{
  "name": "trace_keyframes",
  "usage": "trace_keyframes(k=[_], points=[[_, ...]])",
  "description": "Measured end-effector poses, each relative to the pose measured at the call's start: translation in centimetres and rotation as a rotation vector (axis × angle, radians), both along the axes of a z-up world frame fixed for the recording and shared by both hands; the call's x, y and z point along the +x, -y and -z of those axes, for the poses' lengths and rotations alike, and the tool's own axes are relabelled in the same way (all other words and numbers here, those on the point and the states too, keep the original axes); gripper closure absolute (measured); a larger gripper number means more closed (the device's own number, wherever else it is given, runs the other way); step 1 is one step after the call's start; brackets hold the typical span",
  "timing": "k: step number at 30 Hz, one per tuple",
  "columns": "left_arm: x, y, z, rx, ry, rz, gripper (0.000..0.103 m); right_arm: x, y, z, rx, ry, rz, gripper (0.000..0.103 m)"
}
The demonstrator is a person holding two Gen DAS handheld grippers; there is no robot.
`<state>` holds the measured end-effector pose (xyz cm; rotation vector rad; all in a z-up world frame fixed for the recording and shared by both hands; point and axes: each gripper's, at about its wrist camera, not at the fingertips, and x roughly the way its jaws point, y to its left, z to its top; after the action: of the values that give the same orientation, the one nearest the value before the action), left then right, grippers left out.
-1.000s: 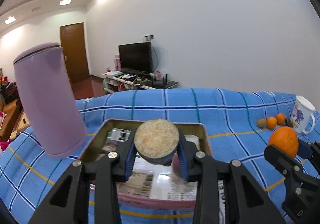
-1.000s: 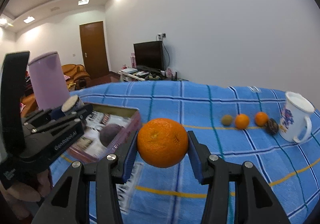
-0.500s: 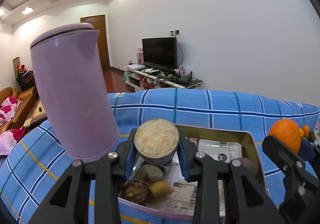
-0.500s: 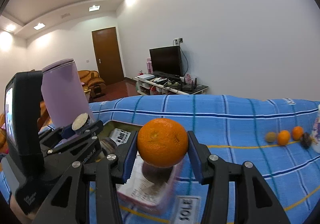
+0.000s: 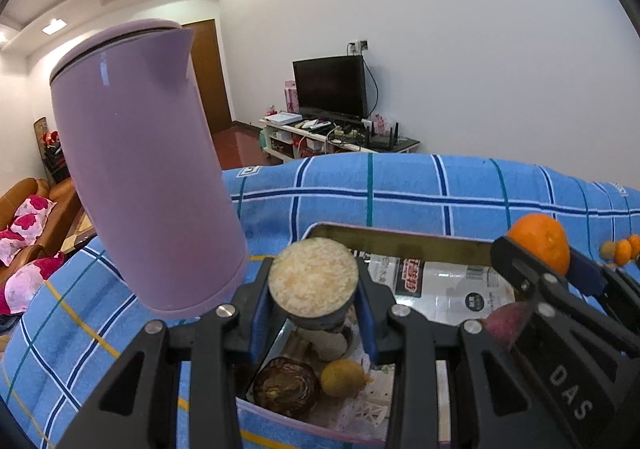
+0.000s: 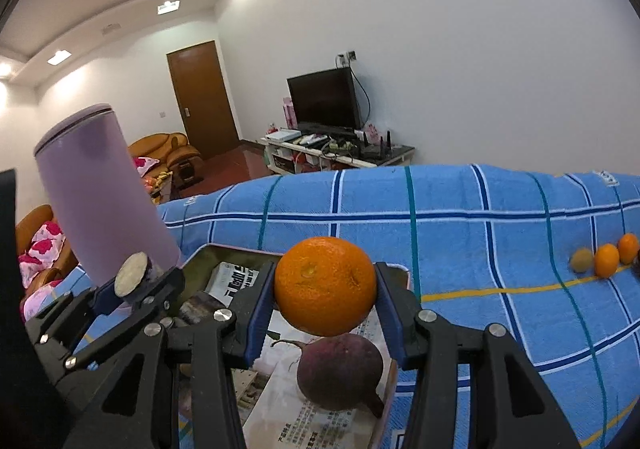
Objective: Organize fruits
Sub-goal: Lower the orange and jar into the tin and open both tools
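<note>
Centrally, a round orange (image 6: 325, 285) is clamped in the right gripper (image 6: 325, 301) above the paper-lined metal tray's (image 5: 400, 239) right edge; left gripper (image 5: 313, 291) clamps a cut pale-faced root piece (image 5: 313, 279) over its left. Open blue checked cloth (image 6: 500, 241) lies right. "DAS" marks one gripper.

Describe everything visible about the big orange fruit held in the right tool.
The big orange fruit is round, with bright, dimpled, slightly glossy peel and two small scars on the side facing the camera. It looks whole and unpeeled. The right tool clamps it between two blue pads that press its left and right sides. It hangs in the air above the shallow paper-lined metal tray, directly over a dark purple round beet, not touching it.
</note>
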<state>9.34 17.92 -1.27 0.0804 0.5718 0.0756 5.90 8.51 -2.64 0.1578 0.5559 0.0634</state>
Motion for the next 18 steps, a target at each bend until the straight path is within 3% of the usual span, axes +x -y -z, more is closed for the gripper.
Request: trace_keyframes(k=[12,18], points=[[0.7,-0.2,1.1,0.016,-0.055,-0.011,0.064,2.4,0.1,2.1,0.014,-0.112,-0.056,0.052],[0.6,0.0,1.2,0.015,-0.059,0.003,0.064,2.8,0.8,2.6,0.169,-0.131,-0.143,0.052]])
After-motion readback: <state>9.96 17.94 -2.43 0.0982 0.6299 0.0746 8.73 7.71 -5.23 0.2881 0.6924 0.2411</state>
